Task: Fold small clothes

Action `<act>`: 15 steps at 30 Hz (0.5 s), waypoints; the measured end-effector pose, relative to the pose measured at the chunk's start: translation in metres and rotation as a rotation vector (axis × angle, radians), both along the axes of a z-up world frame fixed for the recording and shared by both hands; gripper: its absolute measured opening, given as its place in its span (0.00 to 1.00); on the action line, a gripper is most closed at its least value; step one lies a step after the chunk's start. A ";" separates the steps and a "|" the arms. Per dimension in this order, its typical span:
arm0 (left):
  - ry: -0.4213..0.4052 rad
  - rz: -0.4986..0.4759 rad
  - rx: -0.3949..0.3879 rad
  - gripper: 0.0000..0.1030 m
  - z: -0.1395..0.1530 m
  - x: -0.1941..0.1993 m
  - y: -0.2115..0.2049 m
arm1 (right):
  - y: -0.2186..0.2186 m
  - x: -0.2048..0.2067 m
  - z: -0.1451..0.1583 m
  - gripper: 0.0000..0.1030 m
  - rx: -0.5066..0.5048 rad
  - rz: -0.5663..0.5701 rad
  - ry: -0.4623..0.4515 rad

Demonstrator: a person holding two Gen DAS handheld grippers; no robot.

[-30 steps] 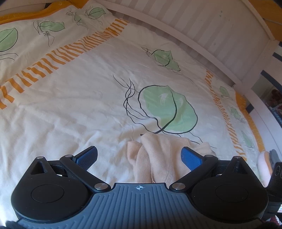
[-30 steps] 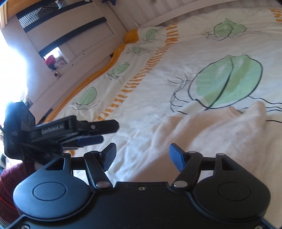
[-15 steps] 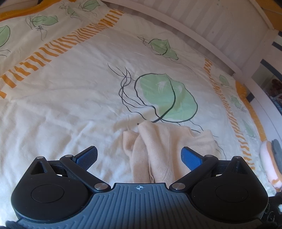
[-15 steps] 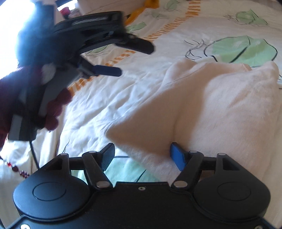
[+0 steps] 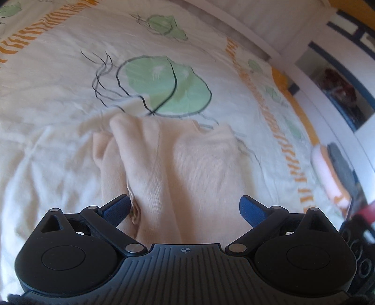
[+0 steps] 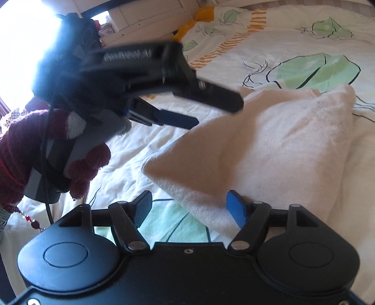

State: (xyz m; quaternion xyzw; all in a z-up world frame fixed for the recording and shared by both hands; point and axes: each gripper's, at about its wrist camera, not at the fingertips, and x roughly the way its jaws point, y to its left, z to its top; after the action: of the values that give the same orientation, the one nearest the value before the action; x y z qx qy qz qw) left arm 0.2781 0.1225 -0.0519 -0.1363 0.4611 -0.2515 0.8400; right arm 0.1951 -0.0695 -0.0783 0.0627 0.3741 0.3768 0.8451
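A small cream garment (image 5: 178,164) lies crumpled on the bed, partly folded over itself. My left gripper (image 5: 185,208) is open, its blue fingers spread on either side of the garment's near end, just above it. My right gripper (image 6: 189,208) is open, with a corner of the same garment (image 6: 269,145) between its fingers. The left gripper (image 6: 211,108) also shows in the right wrist view, held in a hand with a dark red sleeve, open above the garment's far edge.
The bed cover (image 5: 58,98) is white with green leaf prints and orange stripes. A white slatted bed rail (image 5: 269,21) runs along the far side. A stack of folded clothes (image 5: 328,169) lies at the right edge of the bed.
Both grippers have moved closer to the garment. The left gripper has swung in over it and now fills the upper left of the right wrist view.
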 end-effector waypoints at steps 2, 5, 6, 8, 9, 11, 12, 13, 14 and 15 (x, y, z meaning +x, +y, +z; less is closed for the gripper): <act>0.015 -0.023 -0.011 0.97 -0.006 -0.002 -0.004 | -0.007 -0.005 0.002 0.72 -0.006 0.015 -0.028; 0.004 -0.063 -0.044 0.97 -0.008 -0.003 -0.010 | -0.020 -0.011 0.005 0.76 -0.011 0.040 -0.069; -0.002 -0.076 -0.067 0.97 -0.007 -0.004 -0.013 | -0.025 -0.012 0.007 0.76 -0.012 0.048 -0.082; -0.020 -0.099 -0.115 0.97 -0.006 -0.006 -0.018 | -0.033 -0.014 0.011 0.76 -0.019 0.063 -0.109; -0.032 -0.117 -0.133 0.98 -0.005 -0.007 -0.021 | -0.037 -0.014 0.013 0.76 -0.022 0.068 -0.128; -0.060 -0.146 -0.125 0.98 -0.003 -0.011 -0.027 | -0.044 -0.015 0.017 0.76 -0.021 0.072 -0.164; -0.081 -0.150 -0.102 0.98 -0.002 -0.014 -0.030 | -0.047 -0.015 0.017 0.76 -0.017 0.070 -0.174; -0.095 -0.156 -0.082 0.98 -0.002 -0.016 -0.033 | -0.049 -0.015 0.018 0.76 -0.011 0.066 -0.177; -0.104 -0.159 -0.068 0.98 -0.001 -0.016 -0.035 | -0.051 -0.013 0.017 0.76 -0.003 0.058 -0.176; -0.112 -0.157 -0.063 0.98 -0.001 -0.017 -0.036 | -0.053 -0.012 0.016 0.76 0.006 0.050 -0.173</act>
State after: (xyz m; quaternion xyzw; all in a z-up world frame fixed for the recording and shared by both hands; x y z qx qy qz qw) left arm 0.2615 0.0863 -0.0533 -0.1119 0.4146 -0.3381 0.8374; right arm 0.1830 -0.1229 -0.0622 0.0233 0.3002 0.4031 0.8642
